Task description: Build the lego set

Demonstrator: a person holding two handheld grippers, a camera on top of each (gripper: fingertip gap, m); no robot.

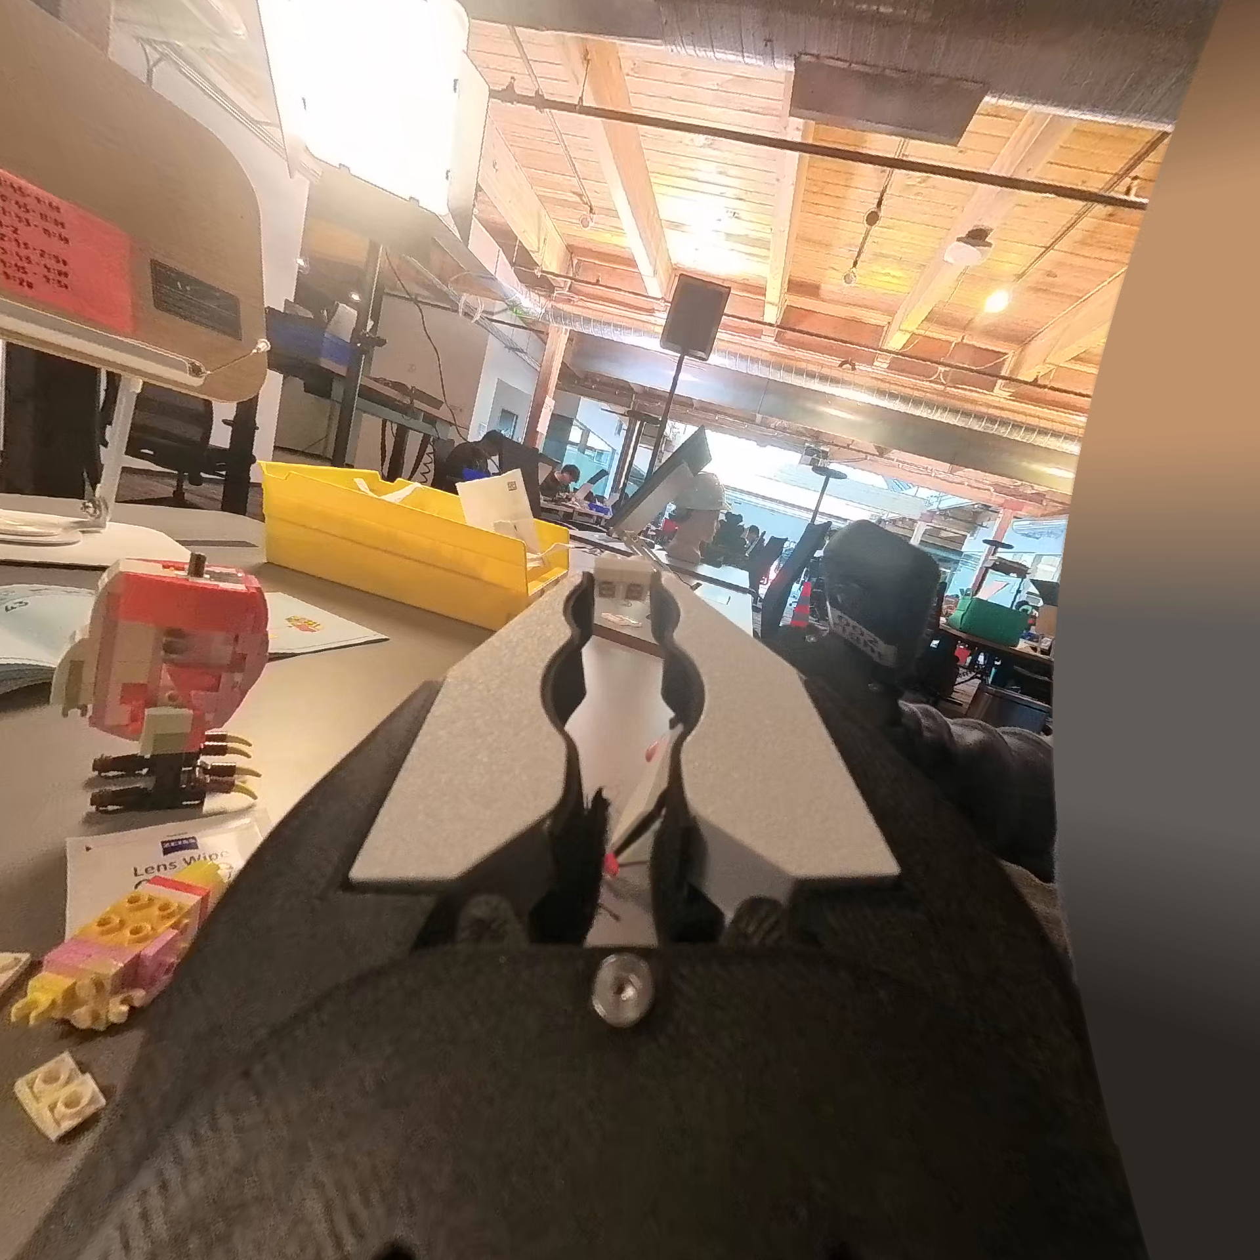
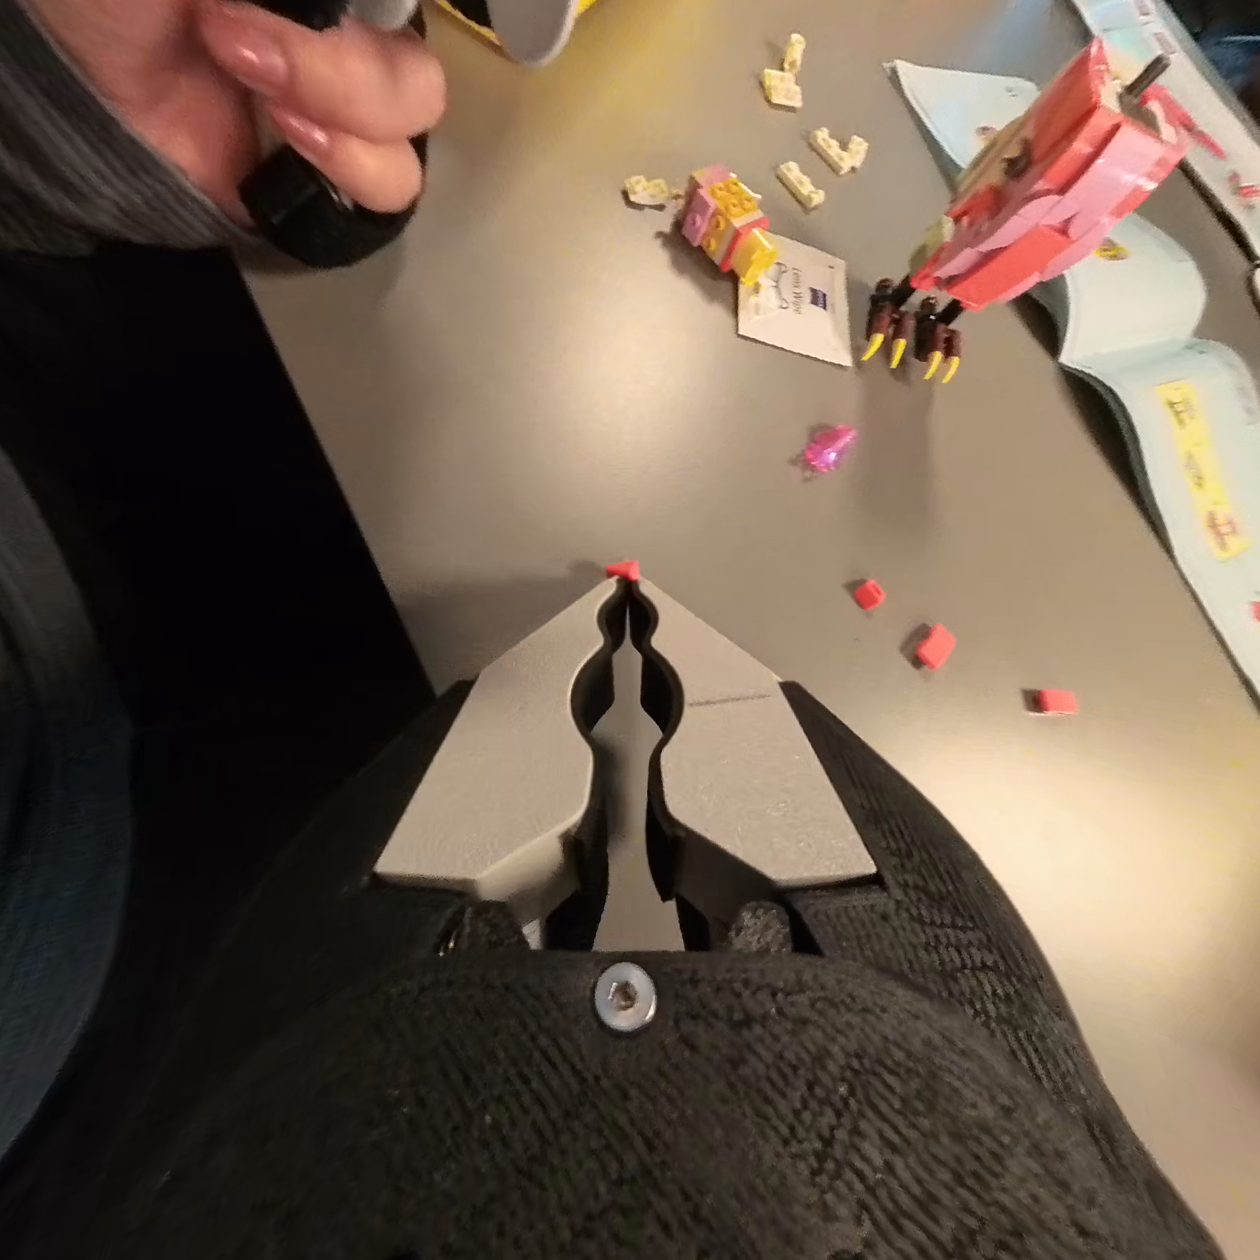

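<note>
My left gripper (image 1: 620, 594) is shut on a small white brick (image 1: 619, 571), pinched between the fingertips and held above the table. My right gripper (image 2: 624, 585) has its tips together low over the grey table (image 2: 545, 423). A small red wedge-shaped piece (image 2: 624, 569) sits right at the tips, with its lower corner pinched between them. A red and pink brick-built bird with dark clawed feet (image 1: 177, 654) stands at the left; it also shows in the right wrist view (image 2: 1043, 191).
A yellow bin (image 1: 382, 538) stands behind the bird. A small pink and yellow assembly (image 2: 726, 215), cream pieces (image 2: 835, 150), a white packet (image 2: 798, 313), a clear pink piece (image 2: 828, 446) and three loose red pieces (image 2: 934, 644) lie about. An open booklet (image 2: 1159, 382) lies at the right. A hand (image 2: 307, 102) is at upper left. Left tips to right tips: about 15 cm.
</note>
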